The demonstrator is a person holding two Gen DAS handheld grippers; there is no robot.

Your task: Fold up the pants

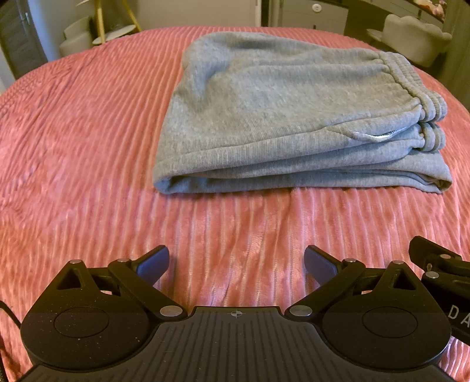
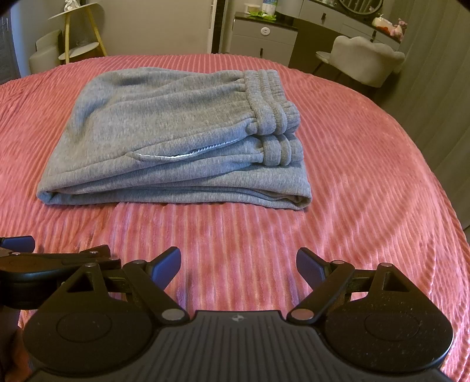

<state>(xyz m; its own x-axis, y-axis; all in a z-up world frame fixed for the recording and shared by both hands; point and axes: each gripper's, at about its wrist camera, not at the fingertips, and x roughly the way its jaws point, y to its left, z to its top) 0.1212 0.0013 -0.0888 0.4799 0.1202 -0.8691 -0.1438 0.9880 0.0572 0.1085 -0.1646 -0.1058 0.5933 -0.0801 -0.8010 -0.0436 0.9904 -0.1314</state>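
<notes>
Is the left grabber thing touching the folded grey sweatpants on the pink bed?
Apart. In the left wrist view, the open left gripper hangs short of the folded grey sweatpants, with a wide strip of bare pink ribbed bedspread between them.

Bed (image 2: 367, 182): pink ribbed cover, filling most of both views.
Beyond its far edge, left: yellow-legged shelf stand (image 2: 77, 29) with round white tiers, pale seat (image 2: 47, 48) beside it.
Far centre: grey drawer cabinet (image 2: 264, 36), dark top.
Far right: pale scalloped chair (image 2: 367, 60) at a dark dresser (image 2: 352, 25).
Right: curtain (image 2: 434, 111).
Light: warm, dim.
</notes>
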